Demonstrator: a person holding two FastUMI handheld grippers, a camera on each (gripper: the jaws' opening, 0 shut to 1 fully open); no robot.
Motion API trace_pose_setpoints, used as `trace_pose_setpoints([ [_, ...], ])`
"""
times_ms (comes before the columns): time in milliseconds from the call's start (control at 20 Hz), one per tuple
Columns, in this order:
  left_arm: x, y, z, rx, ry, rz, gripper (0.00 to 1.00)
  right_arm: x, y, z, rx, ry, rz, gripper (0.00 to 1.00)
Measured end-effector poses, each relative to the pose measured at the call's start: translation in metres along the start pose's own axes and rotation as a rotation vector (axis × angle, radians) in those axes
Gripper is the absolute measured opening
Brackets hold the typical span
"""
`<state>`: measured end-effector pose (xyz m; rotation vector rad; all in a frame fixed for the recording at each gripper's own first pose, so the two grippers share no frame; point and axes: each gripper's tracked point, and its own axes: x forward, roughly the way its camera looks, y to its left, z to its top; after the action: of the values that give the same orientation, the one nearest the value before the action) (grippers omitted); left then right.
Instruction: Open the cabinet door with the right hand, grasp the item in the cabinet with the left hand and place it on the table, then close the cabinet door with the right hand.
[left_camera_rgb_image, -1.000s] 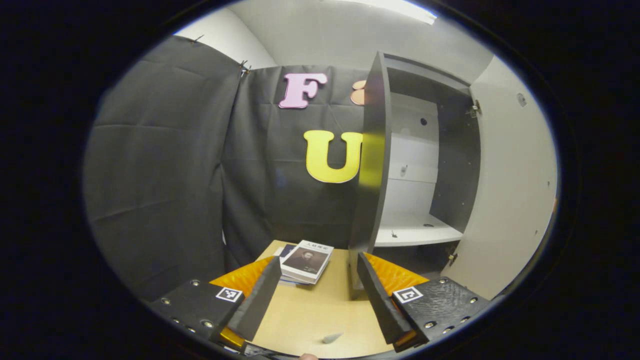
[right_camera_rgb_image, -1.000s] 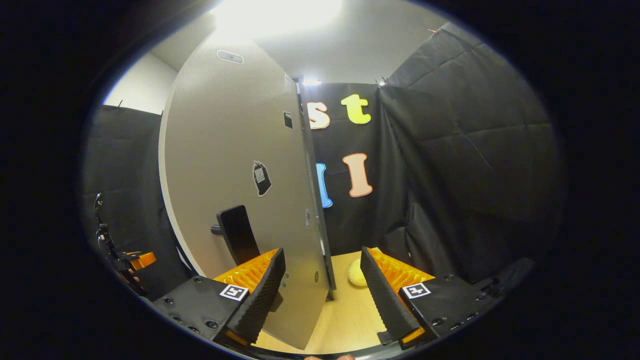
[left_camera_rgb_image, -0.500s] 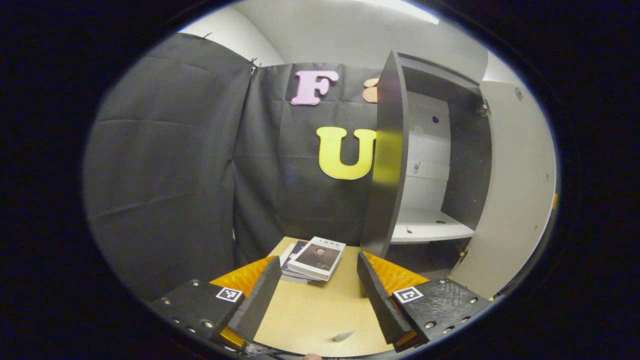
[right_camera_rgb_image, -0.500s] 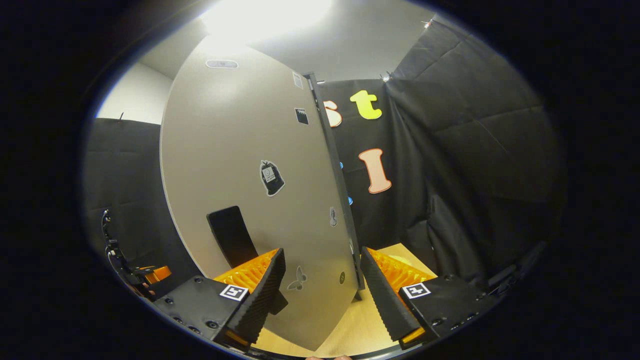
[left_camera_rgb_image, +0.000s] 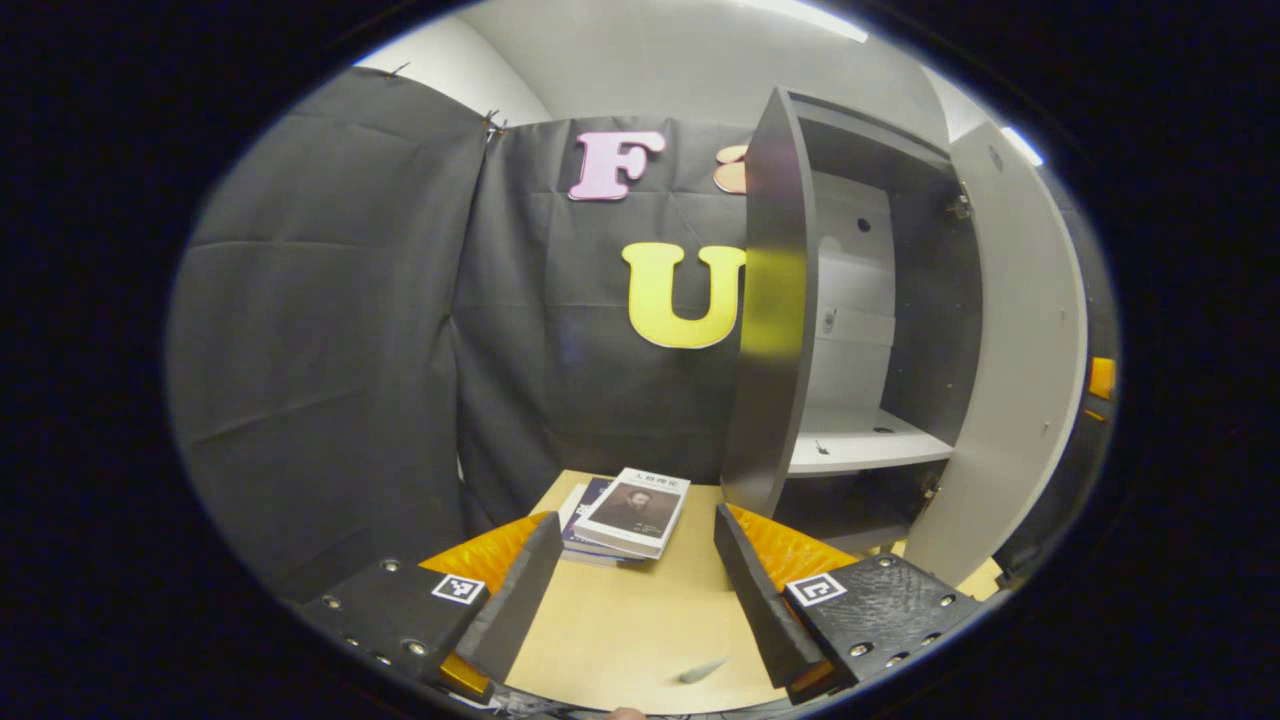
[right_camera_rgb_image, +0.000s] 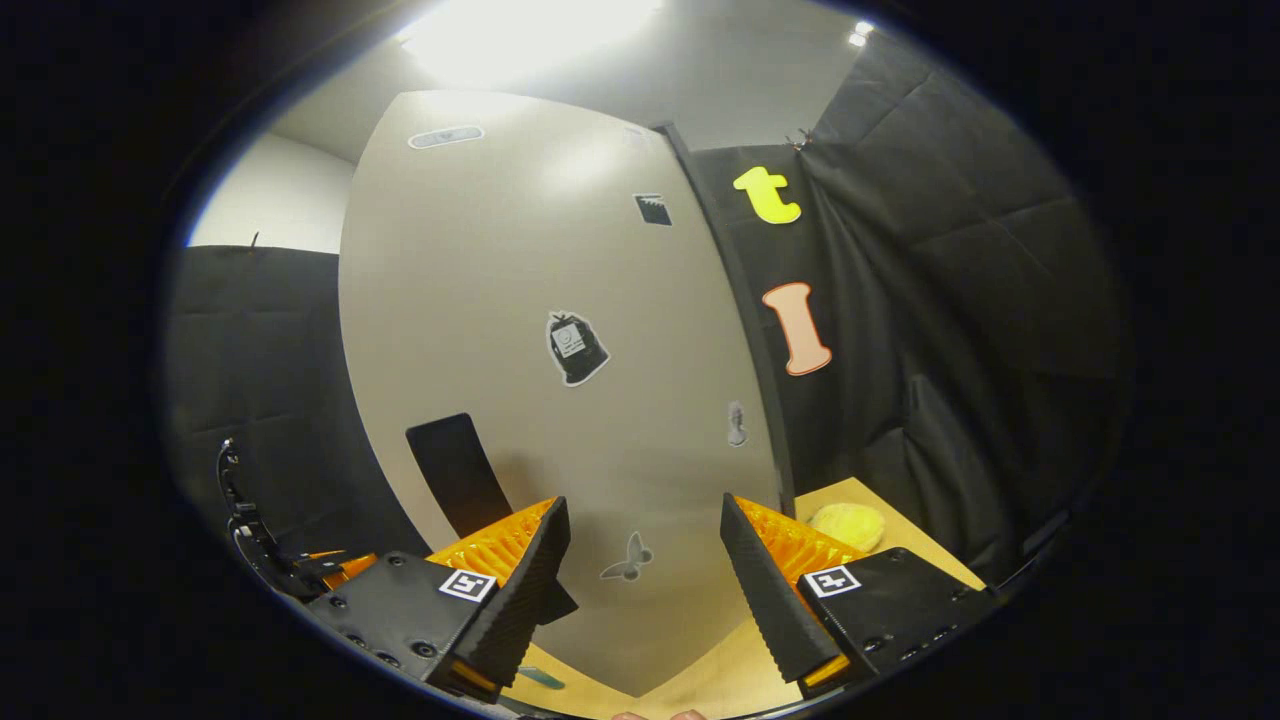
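A: Step in hand looks like closing. Left to right from the cabinet (left_camera_rgb_image: 860, 300): books (left_camera_rgb_image: 630, 510) lie stacked on the tabletop (left_camera_rgb_image: 630, 620) just left of the cabinet's dark side panel, left gripper (left_camera_rgb_image: 635, 590) hovers over the tabletop in front of them, fingers wide, nothing between them. My read: that stack is the item, already placed.

B: Shelf?

A: White shelf (left_camera_rgb_image: 860, 445) inside looks bare apart from a small dark speck I can't identify. Door (left_camera_rgb_image: 1010, 350) hangs ajar on the cabinet's right side.

B: Right side?

A: Right gripper (right_camera_rgb_image: 640, 590) faces the door's outer face (right_camera_rgb_image: 560, 380), close up. Fingers wide, gripping nothing. Dark handle (right_camera_rgb_image: 455, 475) sits just left of its left finger, not between them. Can't tell if any finger touches the panel.

B: How to finish cleanly?

A: Push on the flat face, near the handle side, far from the hinge, so leverage is best. Keep fingers as they are; no need to grip. Follow the door's arc, slow near the end so it doesn't slam or bounce back. Keep the left gripper parked left of the cabinet, out of the swing. Yellow soft thing (right_camera_rgb_image: 845, 525) on the tabletop right of the door edge lies outside its path, I judge.
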<state>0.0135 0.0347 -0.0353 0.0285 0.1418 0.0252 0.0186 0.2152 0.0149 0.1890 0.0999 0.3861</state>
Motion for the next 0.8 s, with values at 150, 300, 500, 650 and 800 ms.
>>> trace_pose_setpoints([
  [150,0.004,0.004,0.002,-0.011,0.001,-0.027,0.92,0.022,0.032,-0.008,-0.011,0.013,0.048,0.96],
  [300,0.007,0.015,0.006,-0.017,-0.001,-0.029,0.96,0.04,0.052,-0.015,-0.067,0.031,0.061,0.96],
  [500,0.008,0.014,0.009,-0.038,-0.017,-0.057,0.94,0.046,0.056,-0.014,-0.156,0.027,0.049,0.97],
  [650,0.002,0.003,0.016,-0.031,-0.061,-0.08,0.94,0.05,0.048,-0.013,-0.184,0.046,0.012,0.98],
  [800,-0.001,-0.022,0.026,-0.018,-0.092,-0.104,0.93,0.06,0.019,-0.009,-0.173,0.046,-0.022,0.98],
])
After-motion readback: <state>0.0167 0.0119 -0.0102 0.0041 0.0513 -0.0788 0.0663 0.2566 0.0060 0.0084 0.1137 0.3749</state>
